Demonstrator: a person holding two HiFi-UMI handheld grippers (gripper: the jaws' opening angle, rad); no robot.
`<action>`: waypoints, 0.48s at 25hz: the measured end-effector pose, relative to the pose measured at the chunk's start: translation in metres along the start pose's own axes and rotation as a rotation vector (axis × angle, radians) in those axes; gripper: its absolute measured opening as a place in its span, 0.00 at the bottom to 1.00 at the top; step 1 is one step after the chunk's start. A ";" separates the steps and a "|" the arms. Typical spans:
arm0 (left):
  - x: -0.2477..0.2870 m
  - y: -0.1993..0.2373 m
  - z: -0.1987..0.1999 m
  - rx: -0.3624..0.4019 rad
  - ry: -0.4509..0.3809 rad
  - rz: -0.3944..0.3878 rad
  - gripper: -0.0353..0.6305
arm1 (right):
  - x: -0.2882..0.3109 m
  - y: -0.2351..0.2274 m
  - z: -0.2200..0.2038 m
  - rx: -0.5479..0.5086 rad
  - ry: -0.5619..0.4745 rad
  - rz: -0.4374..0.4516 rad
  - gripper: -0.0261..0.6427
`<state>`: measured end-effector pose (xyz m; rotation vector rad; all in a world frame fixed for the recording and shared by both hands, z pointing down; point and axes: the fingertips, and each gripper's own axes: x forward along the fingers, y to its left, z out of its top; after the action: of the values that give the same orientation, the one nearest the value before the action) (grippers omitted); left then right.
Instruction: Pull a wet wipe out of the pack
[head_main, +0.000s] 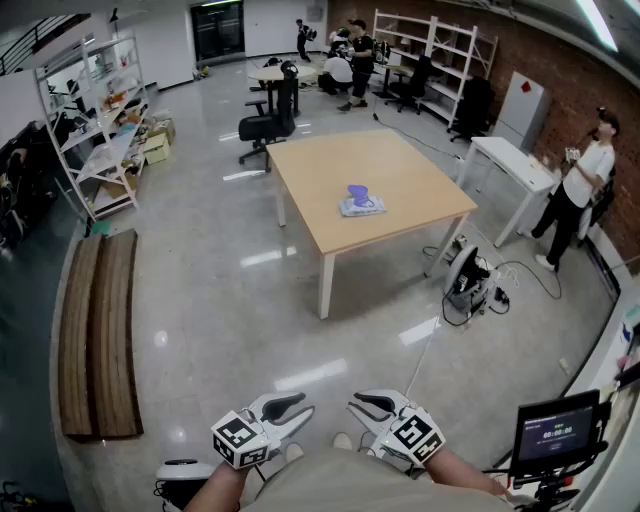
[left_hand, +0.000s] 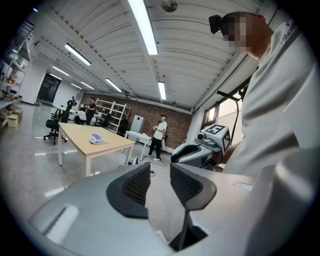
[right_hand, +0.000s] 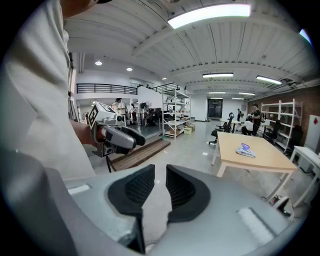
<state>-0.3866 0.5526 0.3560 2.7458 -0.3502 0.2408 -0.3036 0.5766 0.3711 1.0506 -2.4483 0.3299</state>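
Observation:
The wet wipe pack (head_main: 362, 203), pale with a purple top, lies near the middle of the light wooden table (head_main: 400, 165), far ahead of me. It also shows small in the left gripper view as the pack (left_hand: 98, 140) and in the right gripper view as the pack (right_hand: 245, 150). Both grippers hang close to my body, well short of the table. My left gripper (head_main: 300, 412) (left_hand: 160, 172) has a narrow gap between its pads and nothing in it. My right gripper (head_main: 358, 408) (right_hand: 160, 172) stands the same way, empty, beside the left one.
A long wooden bench (head_main: 98, 330) lies on the floor at the left. A standing person (head_main: 580, 190) and a white side table (head_main: 510, 165) are right of the table. A round device with cables (head_main: 465, 280) sits by the table leg. A tripod-mounted screen (head_main: 555, 430) stands at my right.

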 end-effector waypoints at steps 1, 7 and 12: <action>0.008 0.009 0.006 0.021 -0.001 0.006 0.25 | 0.006 -0.011 0.004 -0.006 -0.015 -0.002 0.15; 0.055 0.028 0.014 0.090 0.019 -0.040 0.25 | 0.009 -0.054 -0.003 0.013 -0.041 -0.054 0.14; 0.078 0.017 0.003 0.084 0.043 -0.085 0.25 | -0.005 -0.062 -0.027 0.064 -0.037 -0.090 0.14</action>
<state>-0.3166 0.5193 0.3753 2.8257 -0.2154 0.2987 -0.2465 0.5477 0.3945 1.2002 -2.4282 0.3649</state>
